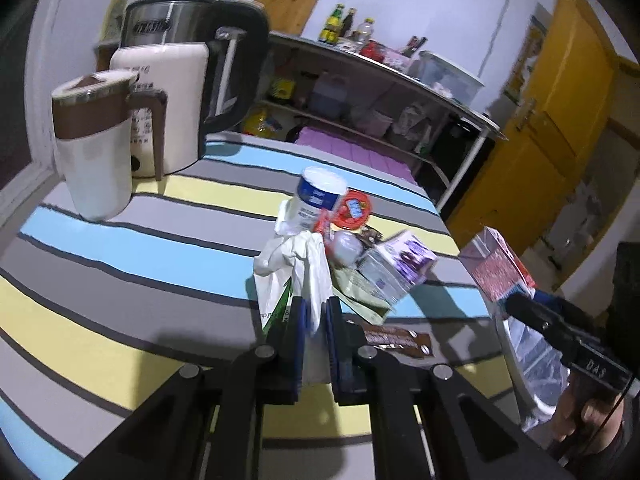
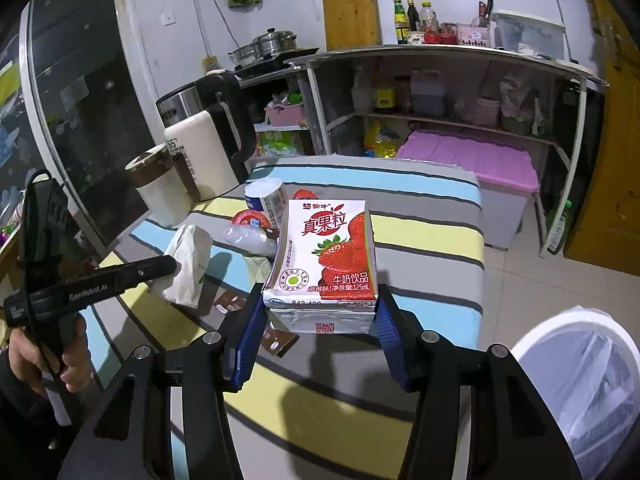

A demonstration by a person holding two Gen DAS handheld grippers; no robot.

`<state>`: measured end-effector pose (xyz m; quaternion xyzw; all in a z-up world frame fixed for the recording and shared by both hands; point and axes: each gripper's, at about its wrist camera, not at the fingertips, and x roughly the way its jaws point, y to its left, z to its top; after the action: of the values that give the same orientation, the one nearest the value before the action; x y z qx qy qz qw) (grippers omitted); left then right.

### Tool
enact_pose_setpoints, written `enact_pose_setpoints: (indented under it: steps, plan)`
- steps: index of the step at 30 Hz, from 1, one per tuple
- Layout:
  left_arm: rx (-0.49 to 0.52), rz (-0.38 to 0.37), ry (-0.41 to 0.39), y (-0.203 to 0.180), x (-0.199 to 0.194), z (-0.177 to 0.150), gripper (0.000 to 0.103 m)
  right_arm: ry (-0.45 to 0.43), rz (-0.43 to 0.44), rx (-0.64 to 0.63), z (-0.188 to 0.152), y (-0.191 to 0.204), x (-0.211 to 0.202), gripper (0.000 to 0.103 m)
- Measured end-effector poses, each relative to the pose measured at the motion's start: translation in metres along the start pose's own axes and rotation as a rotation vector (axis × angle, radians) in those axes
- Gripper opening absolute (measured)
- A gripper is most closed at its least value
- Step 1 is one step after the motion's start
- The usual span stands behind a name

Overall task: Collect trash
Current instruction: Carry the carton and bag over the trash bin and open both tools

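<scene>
Over on the left side of the striped table sit the kettles, not part of this job as far as I can tell. Next comes the left gripper, fingers nearly closed and pinching a white plastic bag that hangs up off the cloth. Right behind it is the rest of the trash heap: a blue-and-white cup, a red lid, a purple carton and a brown wrapper lying flat by the fingertips.

Further right, the right gripper has its fingers spread about as wide as a strawberry milk carton and is clamped on its base, holding it up clear of the table. Far right, down past the table edge, is the white lined bin.

So I'd say we're mid-haul: both tongs loaded, nothing dropped yet. Next move looks like swinging the carton right and down over the bin's mouth before letting go, then the bag after it.
</scene>
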<state>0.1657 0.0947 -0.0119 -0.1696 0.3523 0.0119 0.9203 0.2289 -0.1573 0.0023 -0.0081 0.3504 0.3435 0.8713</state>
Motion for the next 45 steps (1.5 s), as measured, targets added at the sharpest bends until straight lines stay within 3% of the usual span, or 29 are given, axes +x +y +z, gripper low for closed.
enact_pose_setpoints:
  steps: [9,25,45]
  plan:
    - [0.112,-0.031,-0.024,-0.040,-0.028,-0.019,0.010,-0.027,-0.029,0.033,-0.020,0.007,-0.033,0.053]
    - [0.190,-0.107,-0.006,-0.088,-0.038,-0.035,0.010,-0.055,-0.089,0.079,-0.048,0.005,-0.076,0.053]
    - [0.338,-0.286,0.042,-0.185,0.000,-0.035,0.010,-0.075,-0.244,0.219,-0.081,-0.065,-0.124,0.053]
